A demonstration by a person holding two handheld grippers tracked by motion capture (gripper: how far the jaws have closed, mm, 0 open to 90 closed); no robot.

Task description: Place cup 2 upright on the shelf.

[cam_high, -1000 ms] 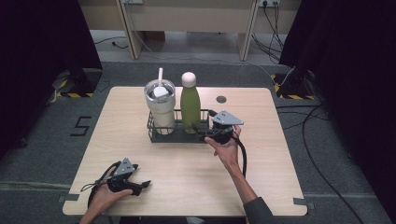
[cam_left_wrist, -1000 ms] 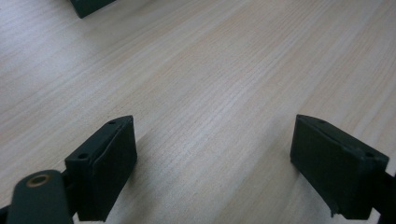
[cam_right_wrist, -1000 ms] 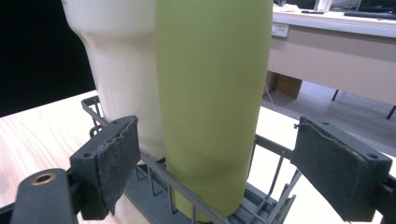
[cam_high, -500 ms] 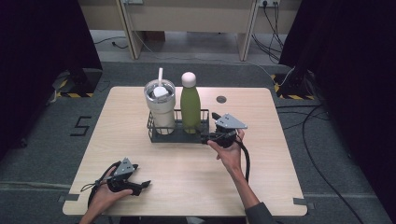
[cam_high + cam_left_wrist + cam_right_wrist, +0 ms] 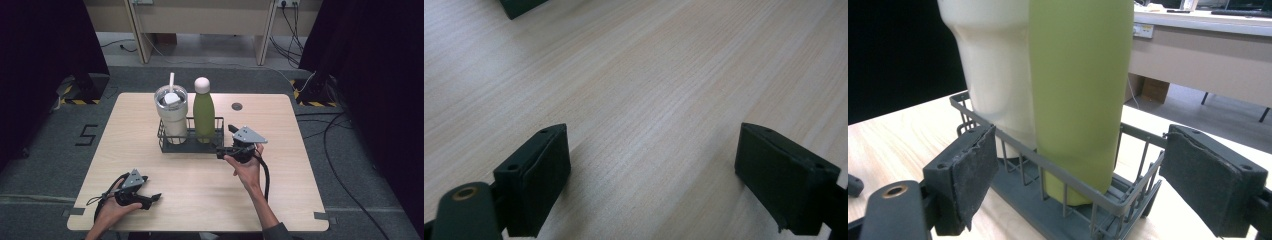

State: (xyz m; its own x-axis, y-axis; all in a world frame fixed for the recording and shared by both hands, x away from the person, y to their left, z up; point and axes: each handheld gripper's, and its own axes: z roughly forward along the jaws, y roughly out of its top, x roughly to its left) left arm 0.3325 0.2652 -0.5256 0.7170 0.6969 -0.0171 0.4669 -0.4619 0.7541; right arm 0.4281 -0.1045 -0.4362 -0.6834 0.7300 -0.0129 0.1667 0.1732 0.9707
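right gripper view puts the green bottle (image 5: 1078,95) upright in the wire basket (image 5: 1098,197), straight ahead of my right gripper (image 5: 1075,185), jaws parted around the basket's corner, gripping nothing. my left gripper (image 5: 150,199) rests wide open, well apart.

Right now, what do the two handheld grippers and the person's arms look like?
Both the left gripper and the right gripper are black, each topped by a grey three-cornered plate and trailing a black cable. The jaws are blocky, with dark pads. A dark sleeve covers the right upper forearm.
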